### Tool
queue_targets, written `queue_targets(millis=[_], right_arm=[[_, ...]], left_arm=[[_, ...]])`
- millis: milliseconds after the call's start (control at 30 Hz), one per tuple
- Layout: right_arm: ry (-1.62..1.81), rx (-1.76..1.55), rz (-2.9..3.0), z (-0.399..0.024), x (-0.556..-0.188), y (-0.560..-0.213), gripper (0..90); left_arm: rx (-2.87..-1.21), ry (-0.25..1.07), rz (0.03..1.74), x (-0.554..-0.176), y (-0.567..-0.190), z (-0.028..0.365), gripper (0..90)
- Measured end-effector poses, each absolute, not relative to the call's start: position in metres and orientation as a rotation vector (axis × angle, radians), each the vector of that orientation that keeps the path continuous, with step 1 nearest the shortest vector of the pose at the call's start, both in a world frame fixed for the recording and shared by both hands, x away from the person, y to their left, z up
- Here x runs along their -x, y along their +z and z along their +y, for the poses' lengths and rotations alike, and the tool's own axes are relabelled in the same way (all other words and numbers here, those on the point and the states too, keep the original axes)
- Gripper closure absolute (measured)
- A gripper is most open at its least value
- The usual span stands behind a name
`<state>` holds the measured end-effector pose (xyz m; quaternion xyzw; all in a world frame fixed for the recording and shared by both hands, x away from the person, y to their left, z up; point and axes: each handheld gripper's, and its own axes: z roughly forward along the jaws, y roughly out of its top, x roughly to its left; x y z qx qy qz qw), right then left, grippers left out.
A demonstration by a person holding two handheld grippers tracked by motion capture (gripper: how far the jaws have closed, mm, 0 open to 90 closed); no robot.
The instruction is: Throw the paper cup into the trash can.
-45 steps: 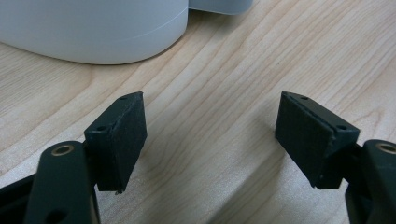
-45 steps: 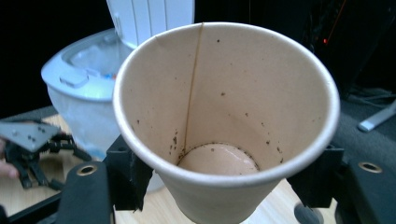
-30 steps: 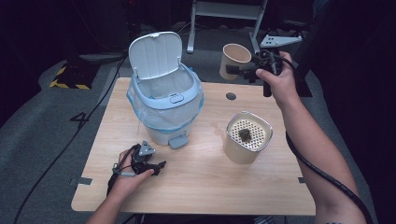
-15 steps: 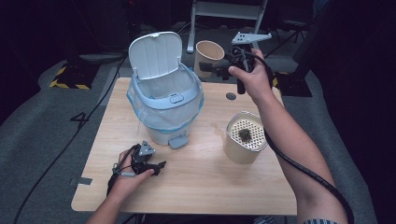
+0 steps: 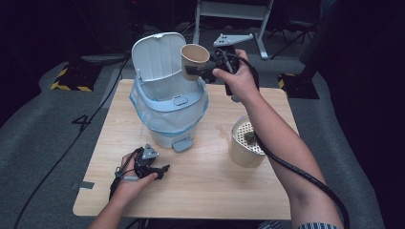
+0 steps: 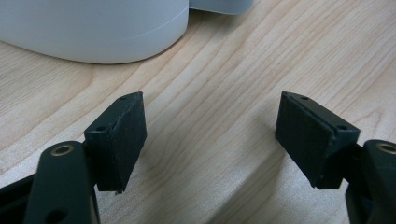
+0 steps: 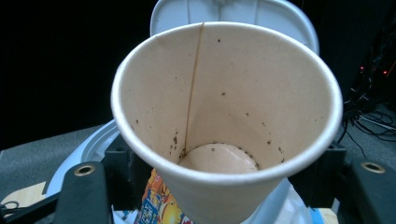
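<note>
Right tool [image 5: 200, 70] clamps the cup [image 5: 193, 58], held above the bin's [image 5: 168, 107] open mouth, lid up behind. I'd centre it over the liner, then tip and let go low. Left tool [image 5: 152, 168] rests on the tabletop [image 5: 210, 191], jaws spread, empty.

High view: surface [image 5: 200, 191] lit evenly from above — room beyond it falls to near black, worst at 12 and 3 o'clock. Shadows soft, short. Picture slightly soft, grainy in the dark parts.

Left gripper view: bright, wood grain sharp, a dim shadow band at 5 o'clock.

Right gripper view: paper cup [image 7: 224, 116] well lit and crisp — background black, small red light specks at 3 o'clock.
</note>
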<state>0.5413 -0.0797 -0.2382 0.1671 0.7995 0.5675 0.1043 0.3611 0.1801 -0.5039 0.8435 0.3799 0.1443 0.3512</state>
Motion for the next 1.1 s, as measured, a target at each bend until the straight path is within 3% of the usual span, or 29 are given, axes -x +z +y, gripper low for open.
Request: queue_targets(millis=[633, 733, 800, 1100], right_arm=[[1.462, -0.46, 2.505, -0.031, -0.542, -0.254, 31.4], [1.45, -0.475, 2.527, -0.029, -0.543, -0.258, 28.2], [1.458, -0.491, 2.518, -0.028, -0.543, -0.26, 15.7], [1.537, -0.537, 2.429, -0.042, -0.543, -0.248, 15.8]], left_arm=[[-2.177, 0.376, 0.986, -0.361, -0.504, 0.18, 25.1], [-2.177, 0.376, 0.986, -0.361, -0.504, 0.18, 25.1], [-2.179, 0.373, 0.986, -0.361, -0.504, 0.18, 25.1], [-2.179, 0.371, 0.985, -0.361, -0.504, 0.18, 25.1]])
